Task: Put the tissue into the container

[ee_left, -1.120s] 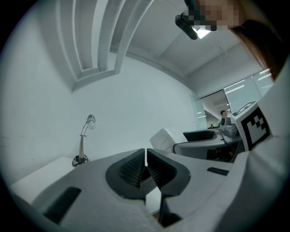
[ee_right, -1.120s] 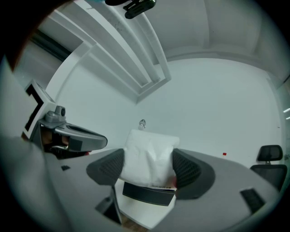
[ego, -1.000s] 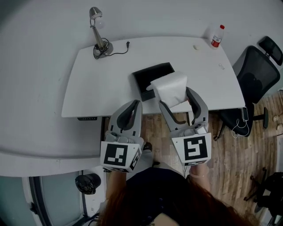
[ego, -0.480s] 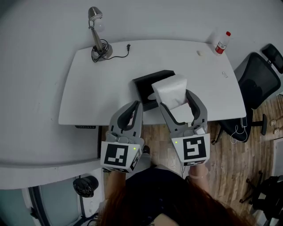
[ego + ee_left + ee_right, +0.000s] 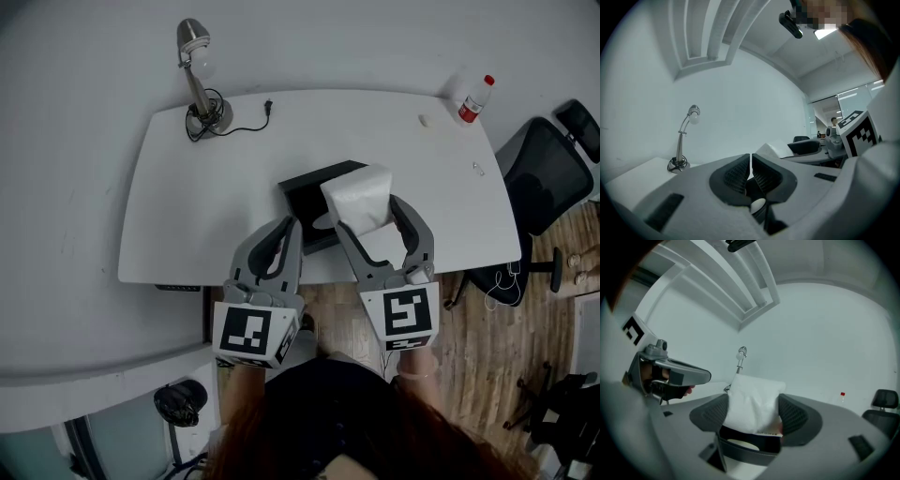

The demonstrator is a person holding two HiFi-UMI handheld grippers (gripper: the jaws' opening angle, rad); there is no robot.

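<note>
The white tissue (image 5: 358,195) is clamped between the fingers (image 5: 708,416) of the right gripper (image 5: 369,216) over the 3 o'clock edge of the black container (image 5: 302,190) on the table (image 5: 216,202), while the left gripper (image 5: 292,223), fingers pressed together on nothing, is seen at the container's 7 o'clock.

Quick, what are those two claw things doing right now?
Left gripper: shut, nothing between its jaws.
Right gripper: shut on the tissue.
</note>
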